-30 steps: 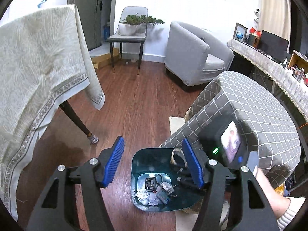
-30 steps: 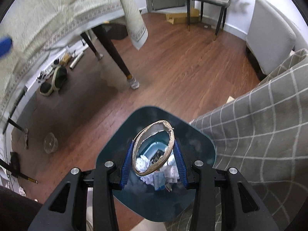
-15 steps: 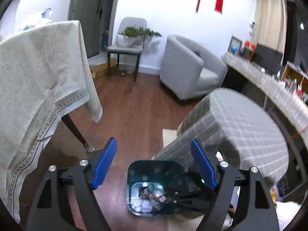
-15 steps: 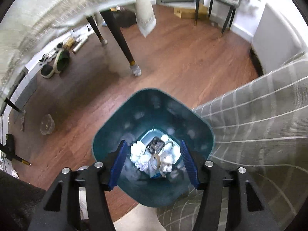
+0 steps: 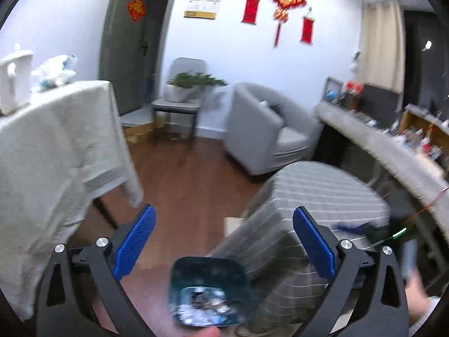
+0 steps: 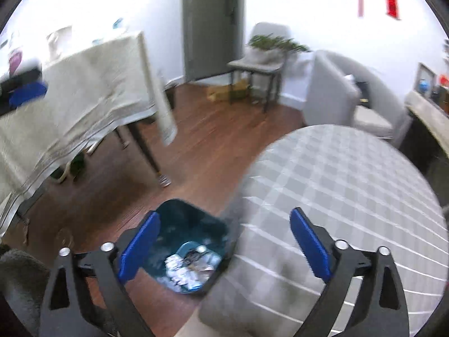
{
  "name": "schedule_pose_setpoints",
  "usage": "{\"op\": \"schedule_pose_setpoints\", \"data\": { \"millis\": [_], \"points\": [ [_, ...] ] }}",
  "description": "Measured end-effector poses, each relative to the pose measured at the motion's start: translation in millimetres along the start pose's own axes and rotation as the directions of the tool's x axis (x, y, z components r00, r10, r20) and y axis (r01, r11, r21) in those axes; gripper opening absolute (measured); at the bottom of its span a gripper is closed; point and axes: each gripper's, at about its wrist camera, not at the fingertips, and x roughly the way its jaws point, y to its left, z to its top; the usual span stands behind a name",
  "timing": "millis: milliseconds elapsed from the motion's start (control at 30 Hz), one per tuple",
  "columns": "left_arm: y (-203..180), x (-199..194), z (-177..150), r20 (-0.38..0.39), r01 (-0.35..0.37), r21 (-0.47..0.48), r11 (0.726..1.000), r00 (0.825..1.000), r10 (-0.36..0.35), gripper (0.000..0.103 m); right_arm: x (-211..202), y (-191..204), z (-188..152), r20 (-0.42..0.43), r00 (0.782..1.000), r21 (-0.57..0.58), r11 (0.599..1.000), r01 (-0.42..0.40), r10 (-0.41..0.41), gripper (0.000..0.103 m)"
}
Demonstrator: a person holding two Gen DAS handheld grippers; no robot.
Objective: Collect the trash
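A dark teal trash bin (image 5: 206,278) stands on the wooden floor beside the round table; it also shows in the right wrist view (image 6: 179,219). Crumpled white paper and other scraps (image 6: 189,266) lie at its bottom. My left gripper (image 5: 224,241) is open and empty, high above the bin. My right gripper (image 6: 224,247) is open and empty, above the bin's right side and the table edge. Both views are blurred by motion.
A round table with a grey checked cloth (image 6: 336,196) stands right of the bin. A table with a cream cloth (image 5: 50,151) is at the left. A grey armchair (image 5: 261,129), a chair with a plant (image 5: 179,95) and a long sideboard (image 5: 393,151) line the back.
The right gripper let go of the brown ring, which dropped into the bin, then opened wide. Both grippers rose and tilted up, away from the bin.
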Motion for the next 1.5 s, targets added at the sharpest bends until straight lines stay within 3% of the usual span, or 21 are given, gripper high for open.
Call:
{"op": "schedule_pose_setpoints", "data": {
  "millis": [167, 300, 400, 467, 733, 933, 1100, 1500],
  "points": [
    [-13, 6, -8, -0.035, -0.023, -0.007, 1.000, 0.999, 0.023, 0.100, -49, -48, -5, 0.067, 0.992, 0.051, 0.993, 0.107, -0.110, 0.099],
    [-17, 3, -23, -0.017, 0.019, -0.018, 1.000, 1.000, -0.020, 0.100, -83, -73, -22, 0.109, 0.979, 0.103, 0.981, 0.163, -0.174, 0.099],
    [-29, 2, -39, 0.024, -0.030, 0.050, 0.998, 0.999, 0.029, 0.100, -106, -90, -40, 0.137, 0.966, 0.141, 0.970, 0.200, -0.219, 0.099],
    [-35, 7, -49, -0.001, -0.055, 0.063, 0.996, 0.998, 0.056, 0.100, -117, -98, -55, 0.149, 0.958, 0.165, 0.961, 0.222, -0.247, 0.099],
    [-32, 3, -88, -0.003, -0.061, -0.026, 0.998, 0.998, 0.061, 0.100, -153, -117, -114, 0.190, 0.933, 0.261, 0.932, 0.252, -0.306, 0.099],
    [-44, 6, -111, -0.032, -0.128, 0.031, 0.991, 0.991, 0.129, 0.100, -162, -118, -131, 0.225, 0.933, 0.264, 0.939, 0.220, -0.281, 0.100],
    [-45, -2, -114, -0.001, -0.116, 0.031, 0.993, 0.993, 0.116, 0.099, -155, -121, -132, 0.200, 0.959, 0.236, 0.960, 0.153, -0.202, 0.100],
    [-45, -4, -117, 0.003, -0.062, 0.014, 0.998, 0.998, 0.062, 0.099, -160, -110, -128, 0.242, 0.956, 0.225, 0.968, 0.110, -0.164, 0.100]
  ]
}}
